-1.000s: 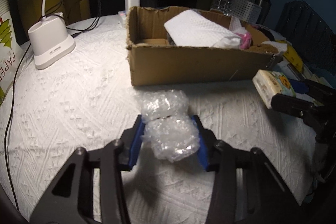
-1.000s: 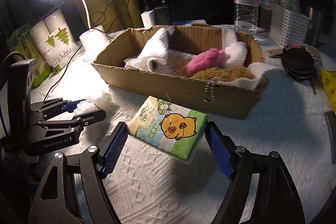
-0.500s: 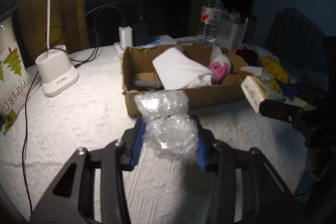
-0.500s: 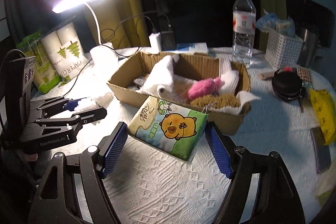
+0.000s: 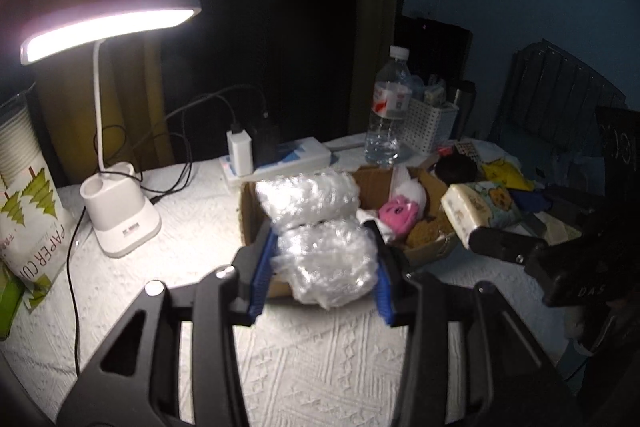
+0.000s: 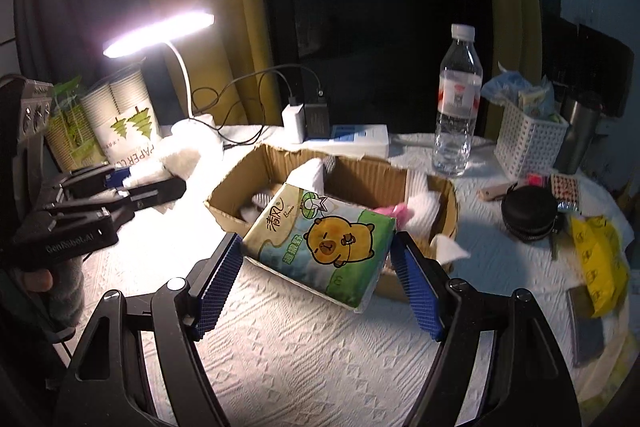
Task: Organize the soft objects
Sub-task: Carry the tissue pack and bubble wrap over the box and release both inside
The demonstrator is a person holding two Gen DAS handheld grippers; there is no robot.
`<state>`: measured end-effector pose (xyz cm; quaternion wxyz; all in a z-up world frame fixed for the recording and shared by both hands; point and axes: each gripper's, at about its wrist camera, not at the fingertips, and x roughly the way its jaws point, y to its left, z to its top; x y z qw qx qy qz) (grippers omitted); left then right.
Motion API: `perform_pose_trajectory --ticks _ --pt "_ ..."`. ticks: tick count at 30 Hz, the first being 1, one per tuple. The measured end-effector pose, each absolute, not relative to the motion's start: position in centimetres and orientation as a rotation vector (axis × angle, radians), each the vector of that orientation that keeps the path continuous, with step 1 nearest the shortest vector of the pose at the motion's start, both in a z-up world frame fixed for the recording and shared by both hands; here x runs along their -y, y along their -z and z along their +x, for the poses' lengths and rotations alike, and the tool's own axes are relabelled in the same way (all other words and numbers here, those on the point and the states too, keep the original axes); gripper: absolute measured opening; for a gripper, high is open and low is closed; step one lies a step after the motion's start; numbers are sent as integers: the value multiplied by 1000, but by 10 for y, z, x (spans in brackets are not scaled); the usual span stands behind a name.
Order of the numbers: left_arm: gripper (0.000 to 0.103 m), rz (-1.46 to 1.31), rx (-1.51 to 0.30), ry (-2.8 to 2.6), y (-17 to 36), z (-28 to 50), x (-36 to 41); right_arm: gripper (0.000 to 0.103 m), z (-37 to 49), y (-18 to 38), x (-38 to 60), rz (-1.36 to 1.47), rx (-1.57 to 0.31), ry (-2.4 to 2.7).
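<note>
My left gripper point(image 5: 320, 267) is shut on a roll of clear bubble wrap point(image 5: 316, 227), held in the air in front of the cardboard box point(image 5: 430, 251). In the right wrist view the same gripper point(image 6: 140, 183) shows at the left with the wrap between its fingers. My right gripper point(image 6: 320, 275) is shut on a tissue pack point(image 6: 320, 235) printed with a brown cartoon animal, lifted before the box point(image 6: 228, 211). The pack point(image 5: 476, 211) also shows at the right of the left wrist view. Inside the box lie white cloths point(image 6: 312, 175) and a pink soft toy point(image 5: 396, 213).
A lit desk lamp point(image 5: 120, 219) stands at the left on the white tablecloth point(image 5: 320, 367), beside a pack of paper cups point(image 5: 28, 211). Behind the box are a power strip point(image 6: 352, 139), a water bottle point(image 6: 456, 107) and a white basket point(image 6: 528, 139). A black pouch point(image 6: 528, 215) and yellow packet point(image 6: 600, 251) lie right.
Both grippers have risen with their loads, off the tablecloth. The box now looks lower and farther in both views, and the lamp head has come into sight.
</note>
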<state>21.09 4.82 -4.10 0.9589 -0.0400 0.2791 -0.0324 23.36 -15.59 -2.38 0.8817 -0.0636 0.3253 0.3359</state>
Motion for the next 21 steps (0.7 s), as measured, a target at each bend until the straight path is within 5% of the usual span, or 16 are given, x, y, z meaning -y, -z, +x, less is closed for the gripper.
perform_pose_trajectory --ticks 21 --pt "44 -91 -498 63 42 259 -66 79 299 21 134 -132 -629 -693"
